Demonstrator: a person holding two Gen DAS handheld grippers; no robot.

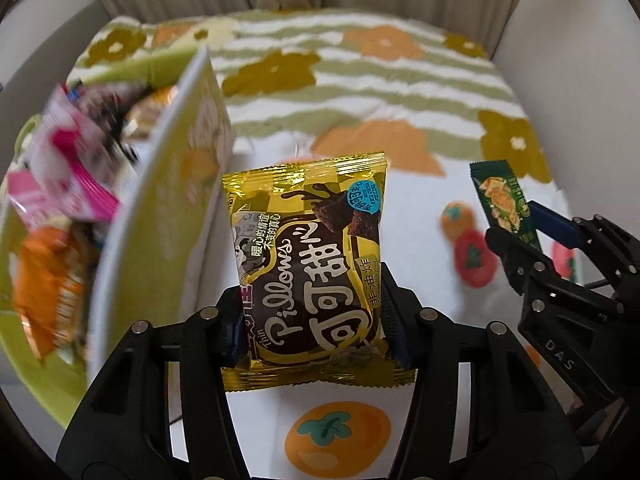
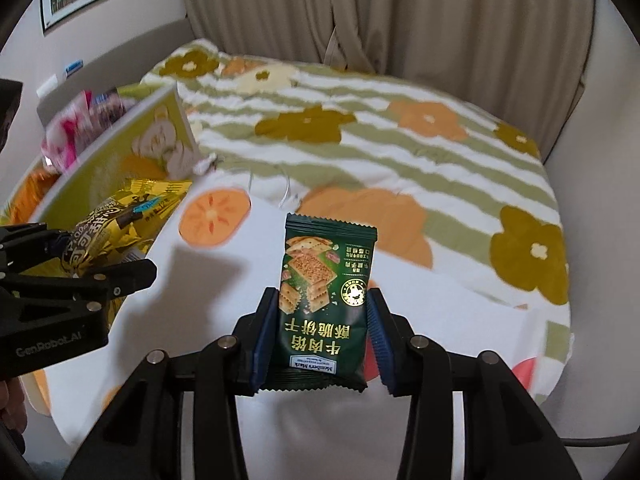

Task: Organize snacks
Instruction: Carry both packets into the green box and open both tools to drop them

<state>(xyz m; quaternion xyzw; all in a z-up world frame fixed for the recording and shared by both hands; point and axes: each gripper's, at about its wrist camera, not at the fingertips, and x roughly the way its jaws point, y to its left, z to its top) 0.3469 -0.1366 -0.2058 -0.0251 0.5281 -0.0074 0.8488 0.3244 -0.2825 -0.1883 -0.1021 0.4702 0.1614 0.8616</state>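
Above a persimmon-print bedspread (image 2: 400,160), my left gripper (image 1: 316,320) clamps a yellow cocoa Pillows packet (image 1: 308,264) and my right gripper (image 2: 316,340) a green cracker packet (image 2: 324,300); slick foil could slip free.

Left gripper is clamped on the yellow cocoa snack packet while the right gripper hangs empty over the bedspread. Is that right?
Not quite. The left gripper is indeed shut on the yellow cocoa snack packet, but the right gripper is not empty: the right wrist view shows its blue pads pressed on a dark green cracker packet, held above the bedspread.

"Pillows" on yellow packet (image 1: 308,264); "GenRobot.AI" on left gripper (image 2: 100,256)
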